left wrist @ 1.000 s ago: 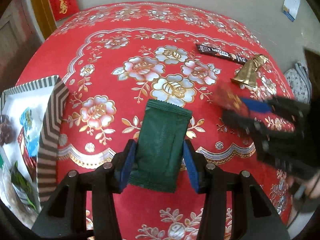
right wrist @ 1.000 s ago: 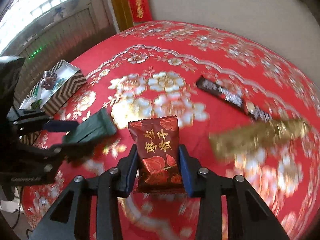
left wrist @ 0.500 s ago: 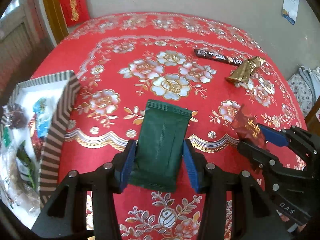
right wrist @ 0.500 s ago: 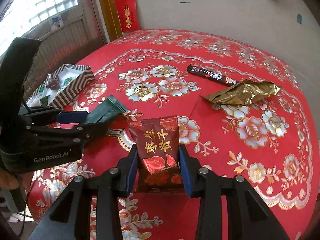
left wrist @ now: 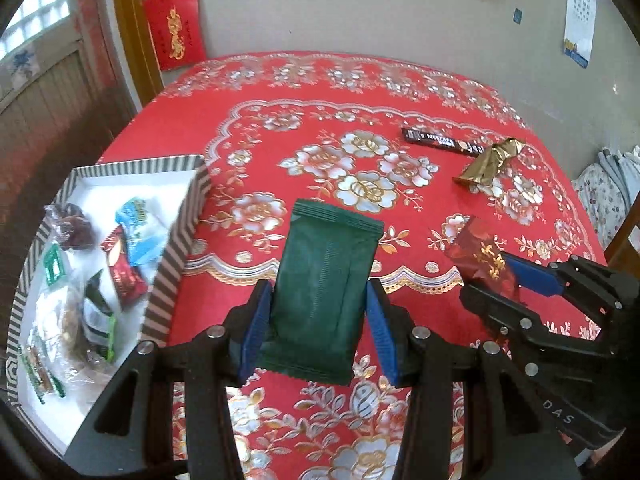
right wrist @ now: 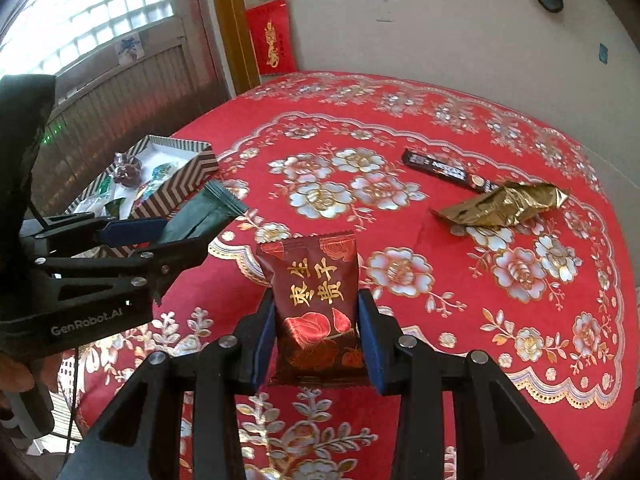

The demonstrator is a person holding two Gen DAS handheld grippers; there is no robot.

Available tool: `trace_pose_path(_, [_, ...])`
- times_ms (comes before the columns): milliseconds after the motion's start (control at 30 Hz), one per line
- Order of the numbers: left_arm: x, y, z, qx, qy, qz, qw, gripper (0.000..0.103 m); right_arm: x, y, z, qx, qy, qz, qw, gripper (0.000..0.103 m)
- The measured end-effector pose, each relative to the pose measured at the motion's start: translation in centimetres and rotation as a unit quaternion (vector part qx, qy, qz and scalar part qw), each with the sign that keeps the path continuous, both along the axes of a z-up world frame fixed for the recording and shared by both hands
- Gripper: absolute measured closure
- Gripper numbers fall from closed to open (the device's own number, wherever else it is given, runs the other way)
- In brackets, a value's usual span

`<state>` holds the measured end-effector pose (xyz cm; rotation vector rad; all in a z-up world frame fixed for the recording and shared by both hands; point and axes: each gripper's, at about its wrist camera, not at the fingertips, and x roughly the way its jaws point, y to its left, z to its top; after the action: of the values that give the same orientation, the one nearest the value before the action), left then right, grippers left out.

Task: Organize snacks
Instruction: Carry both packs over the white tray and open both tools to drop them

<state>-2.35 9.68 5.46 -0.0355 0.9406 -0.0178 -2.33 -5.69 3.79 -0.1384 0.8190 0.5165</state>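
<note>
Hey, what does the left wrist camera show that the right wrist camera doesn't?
Only the left wrist view shows the whole inside of the striped cardboard box, its wrapped snacks, and a wall calendar. Only the right wrist view shows the bright glass-block window. Both show the flat dark green packet in the left tongs, the red gold-lettered packet in the right tongs, and the crumpled gold wrapper.

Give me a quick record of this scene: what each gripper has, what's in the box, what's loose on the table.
left gripper: shut on green packet
right gripper: shut on red packet
striped box: open, several wrapped snacks inside
loose on tablecloth: dark stick sachet, gold wrapper
</note>
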Motion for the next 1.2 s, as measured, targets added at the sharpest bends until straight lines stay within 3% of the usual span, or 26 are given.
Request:
trace_pose_path(500, [-3.0,4.6,2.4,-0.001,-0.029,0.031,0.9991,0.054,-1.3,4.9,1.9,-0.011,-0.025,0.039,0.999,0.064])
trace_pose_path(1200, [-6.8,16.5,3.2,0.005,-0.046,0.135,0.9898,0.054,-1.9,14.5,3.5,-0.030,-0.041,0.122,0.991,0.064])
